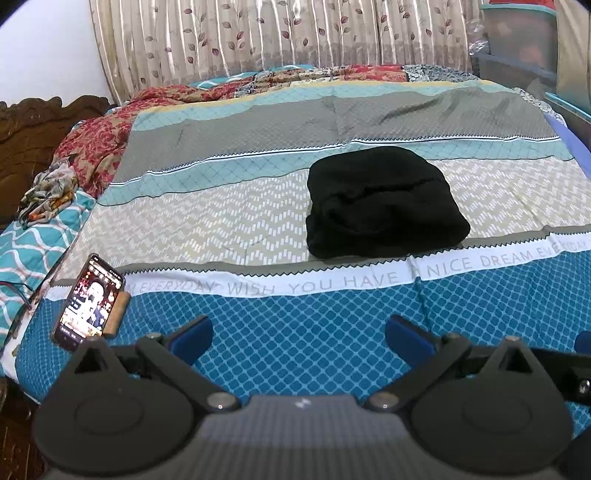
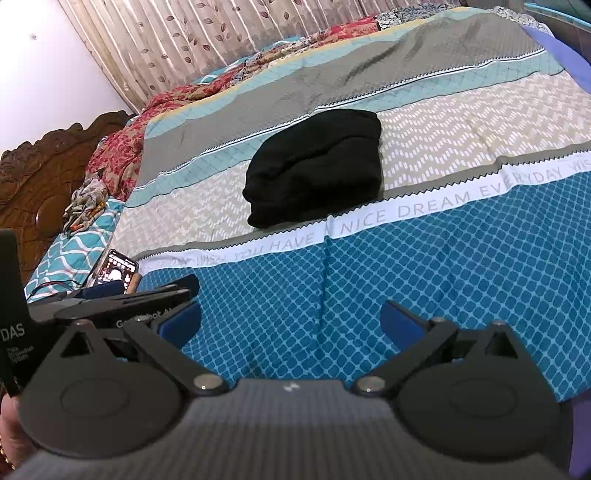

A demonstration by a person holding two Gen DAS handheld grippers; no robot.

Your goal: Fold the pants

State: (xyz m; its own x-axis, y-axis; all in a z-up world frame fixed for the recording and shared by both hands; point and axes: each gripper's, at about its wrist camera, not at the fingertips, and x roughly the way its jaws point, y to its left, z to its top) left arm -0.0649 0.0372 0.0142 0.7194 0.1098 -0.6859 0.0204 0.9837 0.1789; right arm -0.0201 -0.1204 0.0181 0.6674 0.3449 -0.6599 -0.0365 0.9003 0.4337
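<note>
Blue-padded fingers nearest the lens in both views: left gripper (image 1: 298,338) spread wide, nothing between its pads; right gripper (image 2: 290,319) likewise spread, gripping nothing. Both poised over the blue lattice band of the bedsheet (image 1: 295,314), not touching the cloth as far as can be told. Count: two grippers, one pair of pants, one phone, one bedsheet, one heap of patterned bedding. Phone (image 1: 88,301), screen lit, propped against a small brown object at the left near edge, well apart from the garment. Beyond the printed white text band: black pants (image 1: 384,201), already folded into one compact bundle, lying on the beige chevron band, near edge just beside the text band, far edge reaching the teal stripe. Bare sheet on all sides of the bundle; widest room to its left and beyond it on the grey band. Farther: red floral bedding (image 1: 99,147) bunched along the left and far edges, carved wooden headboard (image 1: 29,136) at left, leaf-print curtain (image 1: 277,33) behind. Left wrist view only: translucent storage bin (image 1: 521,37) at far right. Right wrist view only: body of the left gripper at lower left, partly covering the phone.
</note>
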